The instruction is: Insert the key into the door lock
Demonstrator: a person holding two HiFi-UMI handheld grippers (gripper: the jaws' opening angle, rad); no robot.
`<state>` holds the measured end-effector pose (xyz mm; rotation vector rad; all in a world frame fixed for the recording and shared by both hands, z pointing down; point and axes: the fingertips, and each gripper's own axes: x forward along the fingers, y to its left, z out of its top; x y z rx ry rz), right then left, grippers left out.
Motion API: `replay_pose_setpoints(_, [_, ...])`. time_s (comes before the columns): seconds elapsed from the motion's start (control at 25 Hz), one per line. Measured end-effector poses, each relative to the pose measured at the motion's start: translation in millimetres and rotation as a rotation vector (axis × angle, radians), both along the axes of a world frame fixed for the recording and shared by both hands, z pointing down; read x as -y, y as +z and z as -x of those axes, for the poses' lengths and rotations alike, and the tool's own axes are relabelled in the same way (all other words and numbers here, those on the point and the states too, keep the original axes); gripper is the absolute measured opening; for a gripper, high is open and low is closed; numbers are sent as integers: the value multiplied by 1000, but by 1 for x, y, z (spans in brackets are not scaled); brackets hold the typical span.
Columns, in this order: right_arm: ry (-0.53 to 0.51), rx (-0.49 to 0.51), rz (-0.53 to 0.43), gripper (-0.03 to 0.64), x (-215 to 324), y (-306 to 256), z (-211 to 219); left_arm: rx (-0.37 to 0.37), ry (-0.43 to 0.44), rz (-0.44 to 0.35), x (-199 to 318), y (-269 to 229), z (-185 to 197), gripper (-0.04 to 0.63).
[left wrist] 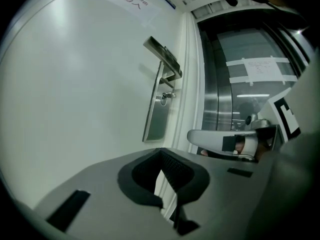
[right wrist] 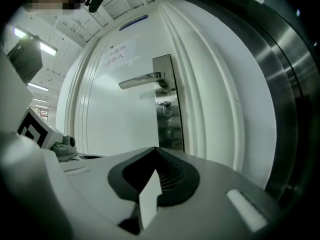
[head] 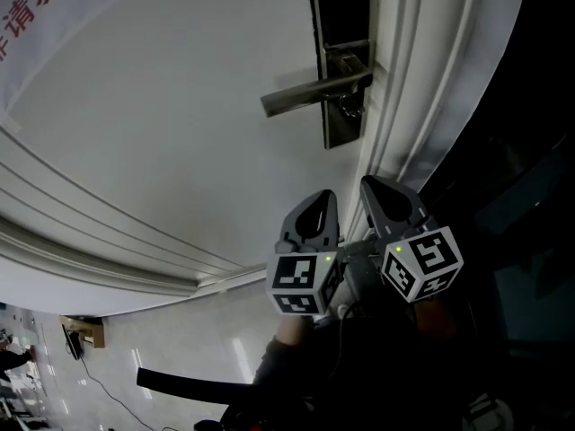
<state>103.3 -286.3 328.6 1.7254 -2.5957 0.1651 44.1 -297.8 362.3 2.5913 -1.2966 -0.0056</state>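
From where I stand, the key [head: 349, 106] looks to be already seated in the door lock [head: 345, 126], just under the lever handle [head: 310, 94], with its ring hanging loose below it; I can't tell how deep it sits. Both tools hang low and well apart from the door [head: 162, 124]; the left gripper [head: 328, 196] has its jaws pressed together with nothing between them, and the right gripper [head: 367, 183] is the same, tips meeting and empty.

What worries me is an approach with the jaws closed; a blunt tip could knock the key askew or set the ring swinging instead of gripping anything. The lever sits just above the key, so a high approach would probably catch it and press it down. The door frame [head: 409, 88] runs just beside the lock plate, leaving the right gripper little room on that side. A pinch on the dangling ring rather than the key's head would, I reckon, give no control over it.
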Motion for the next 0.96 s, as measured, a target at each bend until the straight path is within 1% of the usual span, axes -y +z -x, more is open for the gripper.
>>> replay_pose_setpoints(0.32, [-2,-56,-10,0,0,0,5,-4,-10,-5,1,-1,5,0])
replay_pose_setpoints(0.96, [11,-70,-23,0,-5,-3,6,-30,-9,-17,-3,-7,9,0])
